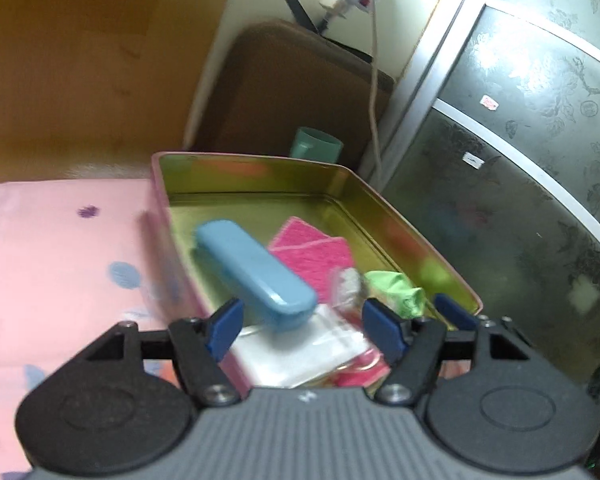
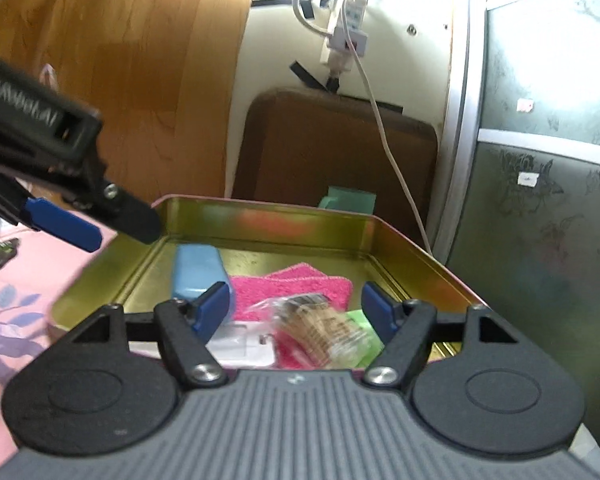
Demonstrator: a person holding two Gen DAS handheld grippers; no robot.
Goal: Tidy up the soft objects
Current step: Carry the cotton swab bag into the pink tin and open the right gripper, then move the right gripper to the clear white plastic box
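Pink tablecloth (image 1: 60,240) bears a tin (image 1: 260,168); both claws gape empty.

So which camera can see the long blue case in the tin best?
The left wrist view. There the blue case shows nearly whole, lying slantwise in the tin with its rounded end toward the camera. In the right wrist view the case shows only its far part, because the right gripper's left finger covers its near end.

Brown wood wall (image 2: 140,60) on the left. White wall (image 2: 412,40) behind, with a plug strip (image 2: 346,36) and cord (image 2: 384,132). Gray flowered door (image 1: 540,120) on the right. Pink cloth (image 1: 60,248) below.
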